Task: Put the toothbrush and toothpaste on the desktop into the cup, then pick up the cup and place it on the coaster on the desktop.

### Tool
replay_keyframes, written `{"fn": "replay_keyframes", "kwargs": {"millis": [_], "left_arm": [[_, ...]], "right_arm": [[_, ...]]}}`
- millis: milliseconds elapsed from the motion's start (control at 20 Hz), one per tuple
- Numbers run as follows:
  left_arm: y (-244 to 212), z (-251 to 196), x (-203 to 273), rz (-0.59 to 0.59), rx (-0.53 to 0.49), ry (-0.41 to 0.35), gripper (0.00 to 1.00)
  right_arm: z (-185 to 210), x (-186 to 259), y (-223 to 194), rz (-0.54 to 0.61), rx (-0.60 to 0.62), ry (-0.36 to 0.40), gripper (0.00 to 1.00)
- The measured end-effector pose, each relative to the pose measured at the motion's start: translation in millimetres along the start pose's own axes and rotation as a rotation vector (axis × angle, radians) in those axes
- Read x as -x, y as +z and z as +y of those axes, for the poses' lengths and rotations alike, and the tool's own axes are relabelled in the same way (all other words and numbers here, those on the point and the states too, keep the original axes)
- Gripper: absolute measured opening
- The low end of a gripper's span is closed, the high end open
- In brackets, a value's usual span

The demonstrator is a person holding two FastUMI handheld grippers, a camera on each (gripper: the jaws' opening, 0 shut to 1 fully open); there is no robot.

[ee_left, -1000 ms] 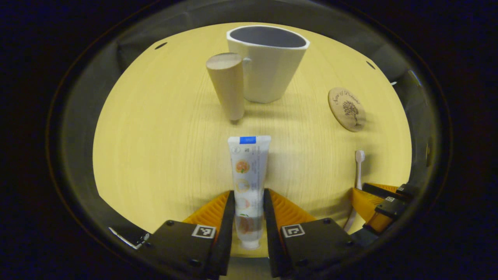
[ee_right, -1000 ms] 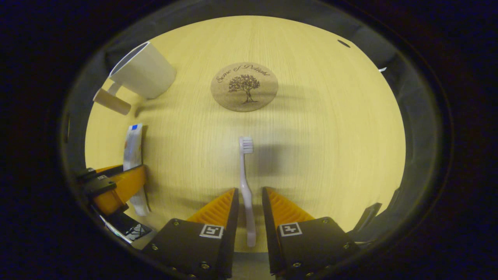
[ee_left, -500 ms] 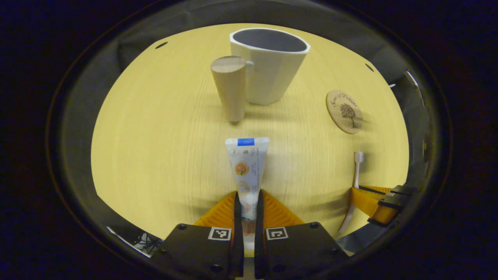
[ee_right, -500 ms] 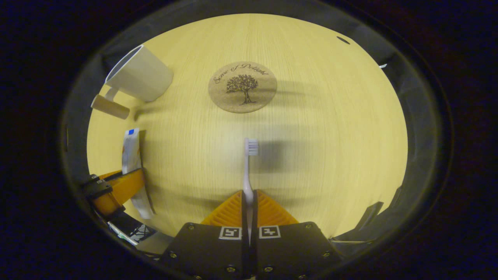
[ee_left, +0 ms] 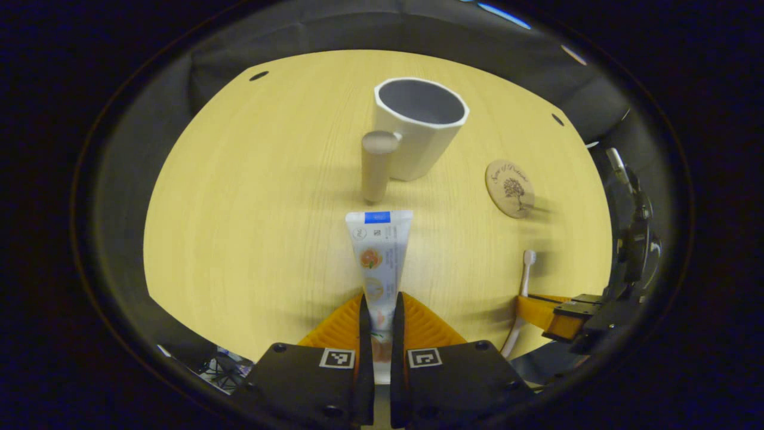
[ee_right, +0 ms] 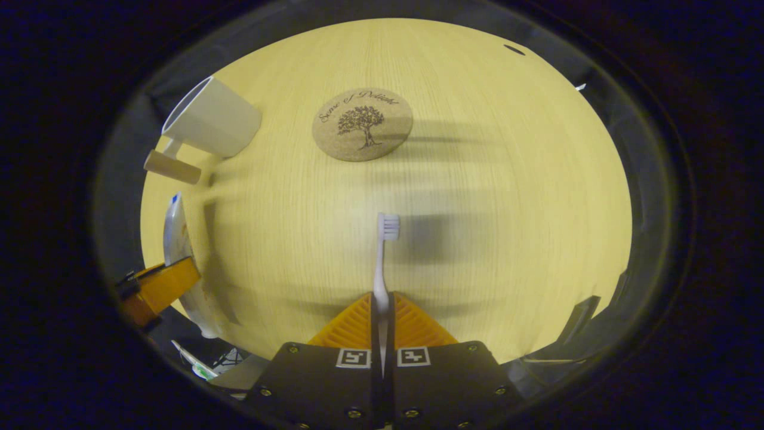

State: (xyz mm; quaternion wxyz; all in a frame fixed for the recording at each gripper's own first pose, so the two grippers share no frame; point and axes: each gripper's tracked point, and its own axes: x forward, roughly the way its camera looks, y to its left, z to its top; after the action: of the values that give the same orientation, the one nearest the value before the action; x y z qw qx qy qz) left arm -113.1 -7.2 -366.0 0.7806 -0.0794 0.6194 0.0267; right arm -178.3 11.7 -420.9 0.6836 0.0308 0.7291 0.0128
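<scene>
In the left gripper view, the left gripper (ee_left: 380, 310) points across a pale wooden desktop (ee_left: 250, 227). Its two orange fingers are clamped on the lower part of a toothpaste (ee_left: 377, 257) tube, which points away from the camera with its flat crimped end farthest out. Beyond it stands a white cup (ee_left: 419, 126), upright and open, with a thick cylinder-shaped handle facing the camera. To the right lies a round cork coaster (ee_left: 509, 188), well apart from the cup. At the far right, the right gripper (ee_left: 540, 309) holds a white toothbrush (ee_left: 525, 272).

In the right gripper view, the right gripper (ee_right: 382, 310) has its fingers pressed together on the toothbrush (ee_right: 382, 263) handle, bristles pointing forward. The coaster (ee_right: 362, 124) lies ahead, the cup (ee_right: 210, 124) at upper left, the toothpaste (ee_right: 179, 251) at far left.

The tube is probably light and soft, so a grip near its firmer cap end seems safest. The toothbrush looks stiff, thin and slippery. The cup looks rigid and heavier; its chunky handle seems the natural hold.
</scene>
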Motion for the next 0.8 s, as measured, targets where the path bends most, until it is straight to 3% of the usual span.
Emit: {"fn": "replay_keyframes", "kwargs": {"millis": [250,800], "left_arm": [[20.8,13.2,41.2,-0.056,0.045,-0.03,0.18],[88.6,2.6,59.2,-0.228,0.056,-0.096,0.18]], "right_arm": [[0.9,6.3,7.1,-0.016,-0.005,0.015,0.02],[11.1,33.9,37.4,-0.104,-0.031,0.059,0.02]]}}
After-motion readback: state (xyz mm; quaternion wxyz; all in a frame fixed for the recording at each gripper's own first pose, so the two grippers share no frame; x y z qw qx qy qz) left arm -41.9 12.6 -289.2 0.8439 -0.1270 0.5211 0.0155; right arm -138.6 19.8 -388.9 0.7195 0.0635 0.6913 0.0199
